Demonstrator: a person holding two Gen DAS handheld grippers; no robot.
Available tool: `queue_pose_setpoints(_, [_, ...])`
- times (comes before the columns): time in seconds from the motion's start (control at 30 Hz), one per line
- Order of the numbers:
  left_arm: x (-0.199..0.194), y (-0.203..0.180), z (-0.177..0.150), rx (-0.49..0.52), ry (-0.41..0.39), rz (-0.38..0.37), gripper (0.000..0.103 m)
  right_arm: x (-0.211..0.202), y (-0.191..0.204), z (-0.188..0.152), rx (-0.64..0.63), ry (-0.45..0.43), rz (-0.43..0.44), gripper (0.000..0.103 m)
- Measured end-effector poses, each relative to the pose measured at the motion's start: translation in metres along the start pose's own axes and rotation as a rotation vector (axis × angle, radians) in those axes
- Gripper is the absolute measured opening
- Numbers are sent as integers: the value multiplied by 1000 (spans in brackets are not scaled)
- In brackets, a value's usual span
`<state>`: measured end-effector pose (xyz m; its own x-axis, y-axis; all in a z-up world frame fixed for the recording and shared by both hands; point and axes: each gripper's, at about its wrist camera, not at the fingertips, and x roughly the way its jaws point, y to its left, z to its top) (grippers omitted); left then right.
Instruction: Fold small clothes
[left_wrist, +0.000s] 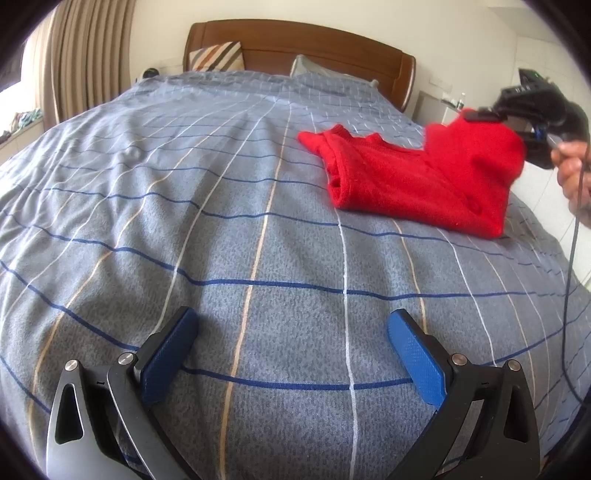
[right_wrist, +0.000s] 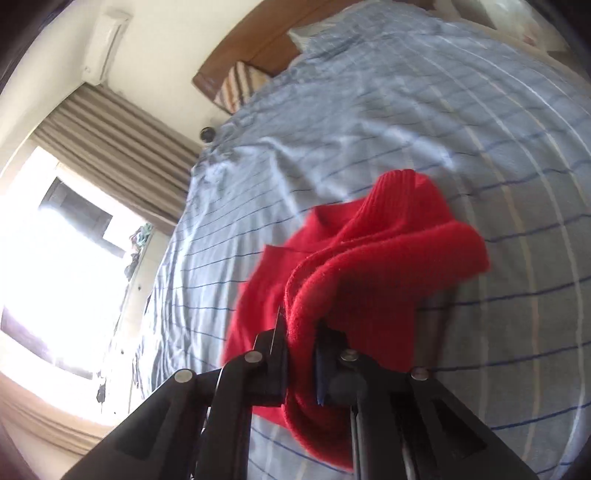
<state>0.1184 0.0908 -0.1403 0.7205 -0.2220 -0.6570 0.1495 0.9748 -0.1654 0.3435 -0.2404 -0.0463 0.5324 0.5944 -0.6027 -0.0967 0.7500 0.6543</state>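
Note:
A small red knitted sweater (left_wrist: 417, 177) lies on the right part of the bed, partly folded. My right gripper (right_wrist: 301, 343) is shut on a bunched edge of the sweater (right_wrist: 369, 258) and lifts that part off the bed; in the left wrist view the gripper (left_wrist: 484, 117) shows at the far right, held by a hand. My left gripper (left_wrist: 291, 332) is open and empty, low over the bedspread, well short and left of the sweater.
The bed has a blue-grey checked cover (left_wrist: 221, 206), a wooden headboard (left_wrist: 295, 40) and a striped pillow (left_wrist: 218, 55). Curtains (left_wrist: 85, 55) and a bright window (right_wrist: 55, 266) stand on the left. A black cable (left_wrist: 570, 280) hangs at the right.

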Motion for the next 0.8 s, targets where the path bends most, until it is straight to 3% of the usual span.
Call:
queue_pose_setpoints(0.17, [0, 3, 0, -8, -4, -13, 102, 88, 73, -14, -138, 128, 8, 11])
queue_pose_setpoints(0.27, [0, 2, -1, -1, -5, -9, 102, 138, 82, -34, -140, 259, 28, 30])
queue_pose_setpoints(0.3, [0, 2, -1, -2, -5, -10, 102, 148, 80, -38, -116, 293, 54, 45])
queue_pose_setpoints(0.37, [1, 3, 0, -5, -3, -11, 102, 141, 80, -41, -65, 284, 145, 49])
queue_pose_setpoints(0.43, [1, 2, 0, -4, 0, -5, 102, 116, 82, -36, -43, 230, 259, 59])
queue_pose_setpoints(0.47, [2, 2, 0, -3, 1, -2, 102, 99, 83, -32, -49, 189, 276, 62])
queue_pose_setpoints(0.53, [2, 1, 0, -2, 4, 2, 102, 67, 87, -25, -105, 116, 237, 66])
queue_pose_setpoints(0.63, [2, 0, 1, -5, 5, 3, 102, 47, 92, -31, -305, 101, -3, 66])
queue_pose_setpoints(0.73, [2, 0, 1, -5, 5, 3, 102, 65, 80, -63, -410, 209, -104, 54])
queue_pose_setpoints(0.8, [2, 0, 1, -2, 4, 4, 102, 85, 61, -95, -434, 277, -157, 53])
